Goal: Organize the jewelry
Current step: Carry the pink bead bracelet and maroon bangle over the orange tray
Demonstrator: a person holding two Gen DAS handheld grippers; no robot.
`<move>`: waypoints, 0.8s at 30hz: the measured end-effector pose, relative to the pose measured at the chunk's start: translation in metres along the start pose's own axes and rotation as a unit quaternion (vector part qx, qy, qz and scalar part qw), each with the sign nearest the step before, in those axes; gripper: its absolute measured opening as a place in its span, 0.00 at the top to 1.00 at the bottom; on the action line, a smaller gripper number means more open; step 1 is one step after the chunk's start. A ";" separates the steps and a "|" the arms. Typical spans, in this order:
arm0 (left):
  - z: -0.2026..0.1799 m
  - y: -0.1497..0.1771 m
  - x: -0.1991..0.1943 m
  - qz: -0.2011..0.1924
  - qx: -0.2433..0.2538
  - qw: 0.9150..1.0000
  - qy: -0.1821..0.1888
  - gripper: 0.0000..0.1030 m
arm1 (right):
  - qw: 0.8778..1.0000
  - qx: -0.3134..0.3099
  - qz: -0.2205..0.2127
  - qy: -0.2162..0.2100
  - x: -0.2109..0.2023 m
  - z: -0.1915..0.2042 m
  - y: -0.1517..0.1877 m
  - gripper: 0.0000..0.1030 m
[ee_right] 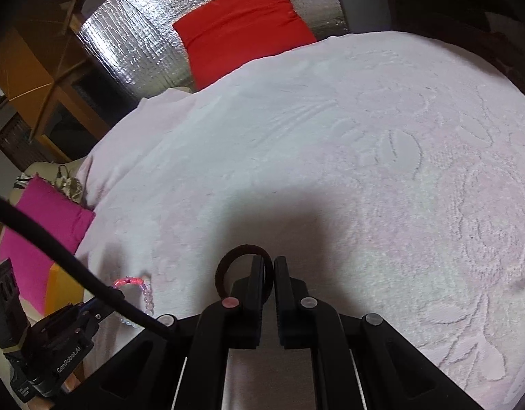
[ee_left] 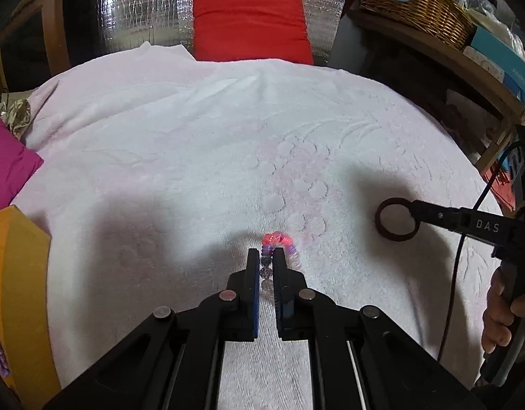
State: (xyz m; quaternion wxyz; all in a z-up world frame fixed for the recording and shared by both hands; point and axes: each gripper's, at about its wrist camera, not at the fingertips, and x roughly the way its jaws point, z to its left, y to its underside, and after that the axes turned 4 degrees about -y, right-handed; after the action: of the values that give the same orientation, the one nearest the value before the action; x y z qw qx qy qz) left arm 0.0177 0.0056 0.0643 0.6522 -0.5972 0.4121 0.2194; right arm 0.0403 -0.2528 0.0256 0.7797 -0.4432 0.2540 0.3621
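Note:
My left gripper (ee_left: 266, 254) is shut on a beaded bracelet (ee_left: 279, 241) with pink, purple and clear beads, held just above the pale pink towel (ee_left: 194, 136). The bracelet also shows in the right wrist view (ee_right: 139, 285). My right gripper (ee_right: 269, 263) is shut on a dark brown ring-shaped bangle (ee_right: 228, 261), held over the towel. In the left wrist view the bangle (ee_left: 397, 218) hangs from the right gripper's fingertips (ee_left: 416, 210) at the right.
An orange box (ee_left: 16, 290) stands at the left edge, beside a magenta cushion (ee_left: 6, 164). A red cushion (ee_left: 250, 24) leans on silver foil at the back. A wicker basket (ee_left: 413, 3) sits on a wooden shelf at the right.

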 end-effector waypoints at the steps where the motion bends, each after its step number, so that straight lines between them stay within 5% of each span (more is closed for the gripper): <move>1: 0.001 0.000 -0.002 -0.002 -0.002 1.000 0.000 0.93 | 1.000 0.003 0.001 -0.006 0.000 0.001 0.001 0.93; 10: 0.009 0.010 -0.027 -0.019 -0.005 1.000 -0.024 0.93 | 0.998 -0.015 -0.013 -0.055 -0.008 0.031 0.005 0.93; 24: 0.035 0.026 -0.085 -0.070 -0.028 0.995 -0.059 0.93 | 0.996 -0.060 -0.009 -0.071 -0.001 0.089 0.029 0.93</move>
State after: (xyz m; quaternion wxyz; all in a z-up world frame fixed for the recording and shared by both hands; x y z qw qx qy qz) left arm -0.0411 0.0618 0.1151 0.6722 -0.6284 0.3242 0.2191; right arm 0.0238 -0.1657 0.0543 0.7708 -0.4649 0.1715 0.4003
